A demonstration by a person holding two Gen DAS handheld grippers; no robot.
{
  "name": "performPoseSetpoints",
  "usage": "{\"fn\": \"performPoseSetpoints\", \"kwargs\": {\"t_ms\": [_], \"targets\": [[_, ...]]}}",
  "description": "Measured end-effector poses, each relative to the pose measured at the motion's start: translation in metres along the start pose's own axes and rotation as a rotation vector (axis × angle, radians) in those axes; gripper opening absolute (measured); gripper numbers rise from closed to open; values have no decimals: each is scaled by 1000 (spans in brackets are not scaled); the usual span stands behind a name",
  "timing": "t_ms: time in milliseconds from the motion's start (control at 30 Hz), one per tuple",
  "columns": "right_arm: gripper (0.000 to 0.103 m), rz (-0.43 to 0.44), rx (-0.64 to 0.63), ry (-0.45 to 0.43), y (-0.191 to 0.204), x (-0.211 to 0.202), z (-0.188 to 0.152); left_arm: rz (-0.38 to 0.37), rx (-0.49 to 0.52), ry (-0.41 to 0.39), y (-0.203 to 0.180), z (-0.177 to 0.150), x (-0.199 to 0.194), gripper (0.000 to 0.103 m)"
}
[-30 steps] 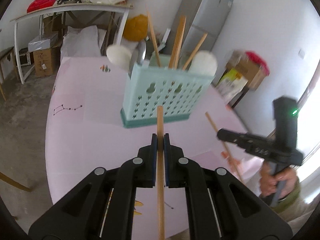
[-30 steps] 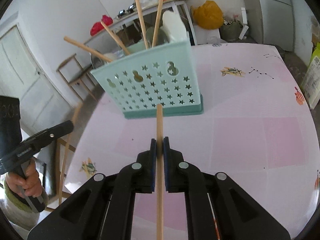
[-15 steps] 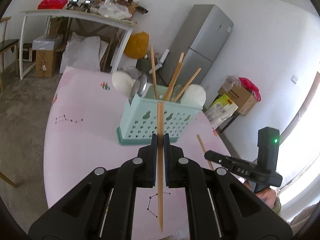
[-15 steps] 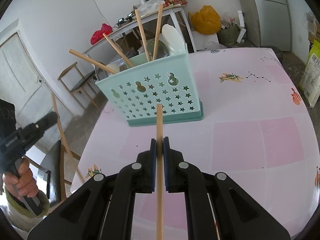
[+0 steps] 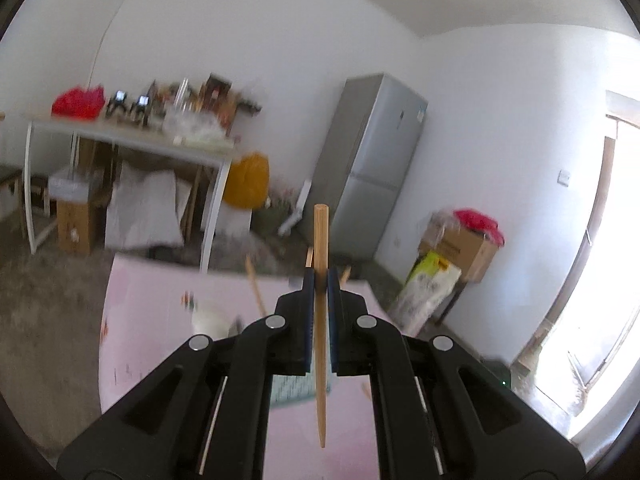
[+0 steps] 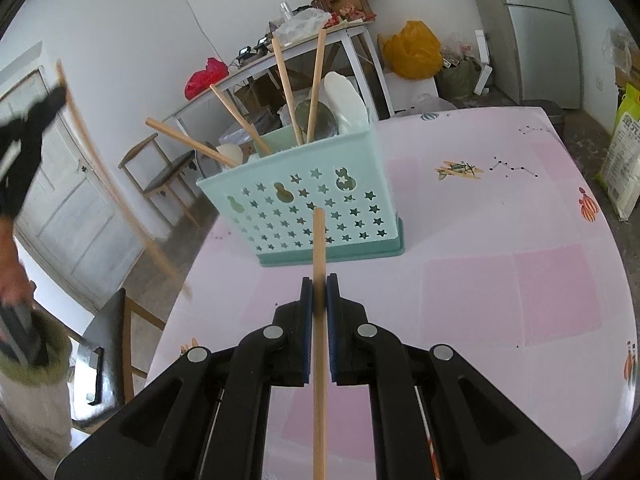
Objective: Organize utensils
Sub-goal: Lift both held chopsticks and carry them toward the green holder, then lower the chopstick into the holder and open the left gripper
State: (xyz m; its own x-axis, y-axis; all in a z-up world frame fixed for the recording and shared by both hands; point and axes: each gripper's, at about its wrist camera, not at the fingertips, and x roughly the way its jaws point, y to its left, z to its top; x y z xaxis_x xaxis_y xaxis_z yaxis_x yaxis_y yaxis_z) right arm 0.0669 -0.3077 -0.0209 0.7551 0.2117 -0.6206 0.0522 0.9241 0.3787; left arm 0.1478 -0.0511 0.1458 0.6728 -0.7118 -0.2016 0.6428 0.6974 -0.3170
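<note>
A mint-green star-holed basket (image 6: 304, 208) stands on the pink table (image 6: 500, 240), holding several wooden chopsticks, white spoons and a metal spoon. My right gripper (image 6: 319, 286) is shut on a wooden chopstick (image 6: 319, 360) that points at the basket's near wall, a little short of it. My left gripper (image 5: 320, 280) is shut on another chopstick (image 5: 320, 340), held nearly upright high over the table (image 5: 152, 320). Its jaws hide most of the basket (image 5: 296, 390). In the right wrist view the left gripper (image 6: 60, 94) is blurred at the far left, its chopstick (image 6: 112, 192) slanting down.
A grey fridge (image 5: 372, 184), a cluttered white side table (image 5: 132, 140) and cardboard boxes (image 5: 460, 248) line the far wall. A wooden chair (image 6: 168, 168) stands behind the basket, a dark chair (image 6: 108, 340) by the table's left edge. A person's hand (image 6: 12, 264) holds the left gripper's handle.
The left gripper has risen with its chopstick and tipped upward, so the basket has sunk below its jaws. The right gripper has stayed in place.
</note>
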Motion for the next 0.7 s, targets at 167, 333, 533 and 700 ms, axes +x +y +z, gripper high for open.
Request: {"fn": "performPoseSetpoints", "kwargs": {"t_ms": [167, 333, 533, 700], "targets": [[7, 18, 10, -14, -1, -3, 2, 25, 31, -98, -11, 31, 25, 5], [7, 34, 19, -22, -3, -4, 4, 110, 83, -152, -14, 39, 60, 5], [7, 42, 18, -16, -4, -1, 6, 179, 90, -120, -7, 28, 100, 5], [7, 51, 21, -19, -6, -1, 7, 201, 59, -66, 2, 8, 124, 5]]}}
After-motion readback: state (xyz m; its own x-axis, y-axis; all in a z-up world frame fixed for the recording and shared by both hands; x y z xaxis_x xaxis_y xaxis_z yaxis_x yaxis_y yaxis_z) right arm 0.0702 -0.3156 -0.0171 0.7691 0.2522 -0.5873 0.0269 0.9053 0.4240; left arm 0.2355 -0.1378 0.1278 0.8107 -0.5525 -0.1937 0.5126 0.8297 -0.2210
